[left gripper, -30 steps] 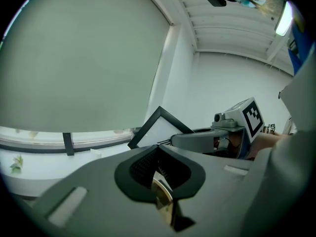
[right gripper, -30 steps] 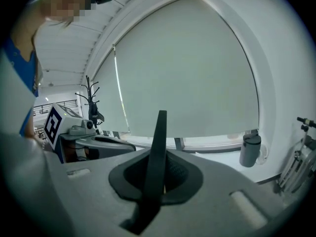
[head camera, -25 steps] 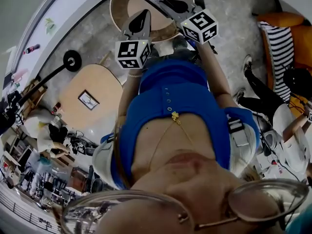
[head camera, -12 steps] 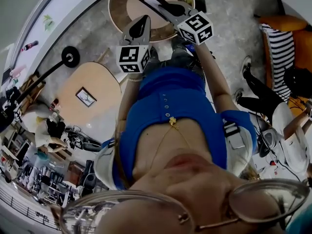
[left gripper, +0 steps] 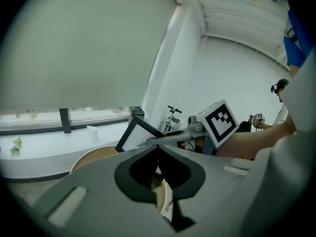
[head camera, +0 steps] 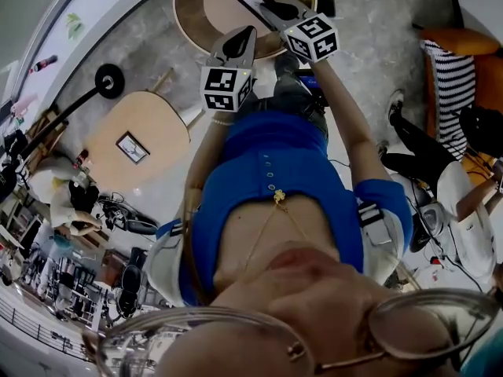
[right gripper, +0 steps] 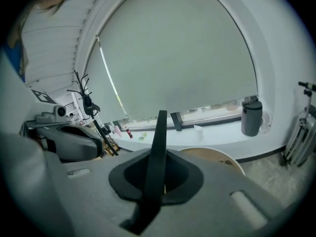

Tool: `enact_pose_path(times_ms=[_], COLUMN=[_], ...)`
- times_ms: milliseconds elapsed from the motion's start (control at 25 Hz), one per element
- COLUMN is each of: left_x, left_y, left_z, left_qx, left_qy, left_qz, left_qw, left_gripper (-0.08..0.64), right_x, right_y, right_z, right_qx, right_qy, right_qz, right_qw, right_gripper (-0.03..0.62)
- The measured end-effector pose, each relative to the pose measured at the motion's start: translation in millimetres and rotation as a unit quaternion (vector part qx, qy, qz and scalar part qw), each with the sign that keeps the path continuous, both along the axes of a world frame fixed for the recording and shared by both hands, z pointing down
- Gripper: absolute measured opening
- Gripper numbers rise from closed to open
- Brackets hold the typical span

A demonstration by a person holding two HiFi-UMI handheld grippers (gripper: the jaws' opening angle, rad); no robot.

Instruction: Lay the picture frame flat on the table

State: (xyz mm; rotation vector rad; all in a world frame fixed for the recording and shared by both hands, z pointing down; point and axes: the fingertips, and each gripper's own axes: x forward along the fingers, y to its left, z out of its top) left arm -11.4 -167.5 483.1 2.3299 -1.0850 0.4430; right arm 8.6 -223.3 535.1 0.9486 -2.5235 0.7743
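Grey mottled floor (head camera: 377,45), white wall (left gripper: 222,73), blind (right gripper: 187,58) drawn over the curved window. Round wooden counter (head camera: 192,10); orange sofa (head camera: 454,34) at right.

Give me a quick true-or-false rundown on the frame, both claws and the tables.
1. The right claw grips the picture frame. True.
2. The picture frame lies flat on the round table. False: it stands tilted in the right claw's grip.
3. The left claw also holds the picture frame. False: it is shut and empty, beside the right claw.
4. A second frame lies on the lighter table. True.
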Motion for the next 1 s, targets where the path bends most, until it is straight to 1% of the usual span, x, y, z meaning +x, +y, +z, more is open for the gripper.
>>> enact_pose_path(times_ms=[120,200,360,480,600,800,920,1000], left_x=[5,0,1,-2,-2,-10,-11,-19], left_y=[0,-1,2,7,13,14,7,11], left_z=[5,7,10,19,27,34,32,36], left_qx=[0.001,0.011,-0.001,-0.003,-0.015,-0.011,-0.015,-0.02], left_qy=[-0.011,-0.023,-0.019,-0.03,-0.029,-0.064,-0.058,-0.058], left_qz=[0.007,0.01,0.006,0.0,-0.006,-0.012,-0.014,-0.014], left_qw=[0.9999,0.9996,0.9998,0.9995,0.9995,0.9978,0.9981,0.998], left_gripper=[0.002,0.002,0.002,0.002,0.001,0.002,0.002,0.002], right_x=[1,-5,-14,-16,-17,-15,-20,-31], right_y=[-6,-7,-3,1,1,-1,-7,-2], right_z=[14,25,48,73,101,134,141,153], right_qx=[-0.023,-0.03,-0.039,-0.047,-0.048,-0.107,-0.113,-0.121], right_qy=[-0.023,-0.025,-0.002,0.012,0.03,0.025,0.03,0.03], right_qz=[0.016,0.017,-0.013,-0.028,-0.042,-0.022,-0.022,-0.021], right_qw=[0.999,0.999,0.999,0.998,0.998,0.994,0.993,0.992], right_gripper=[0.018,0.018,0.018,0.018,0.018,0.017,0.017,0.017])
